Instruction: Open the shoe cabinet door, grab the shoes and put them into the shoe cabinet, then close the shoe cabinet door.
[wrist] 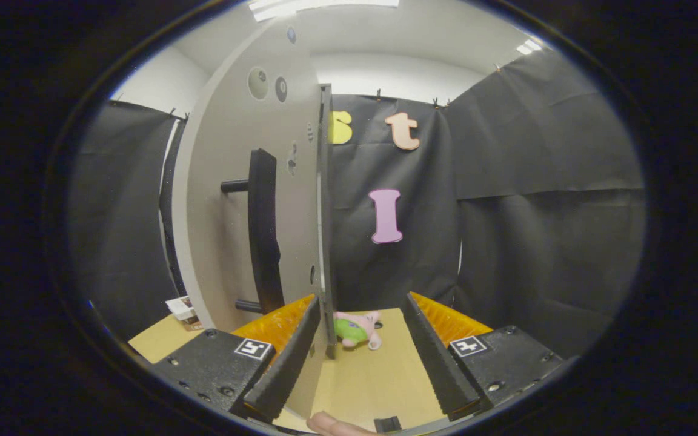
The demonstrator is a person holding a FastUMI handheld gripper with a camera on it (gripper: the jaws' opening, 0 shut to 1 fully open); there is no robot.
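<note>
Jaws (361, 339) are spread wide apart, gripping nothing; the two black fingers with orange ribbed backs point forward over a tan counter (379, 381). The shoe cabinet door (234, 218) stands swung open, seen nearly edge-on: its pale grey face runs away to the left, and its dark front edge rises upright just beside the left finger (285, 357), on that finger's inner side. Whether the finger touches the edge cannot be told. The door's lower corner ends on the counter close to that fingertip. A long black bar handle (264, 233) is fixed upright on the grey face by two short black posts, one near its top and one near its bottom. Several round holes and small fittings show higher on the door face. The right finger (431, 351) is well apart from the door, with bare counter between the two fingers. Beyond the fingertips, just past the door's bottom edge, a small pink and green soft toy (356, 329) lies on the counter. To the left of the door, near its base, a small printed card or box (182, 310) sits on the counter. A fingertip of the person's hand (334, 425) shows at the near edge, below the fingers. Black cloth walls close off the booth behind.
</note>
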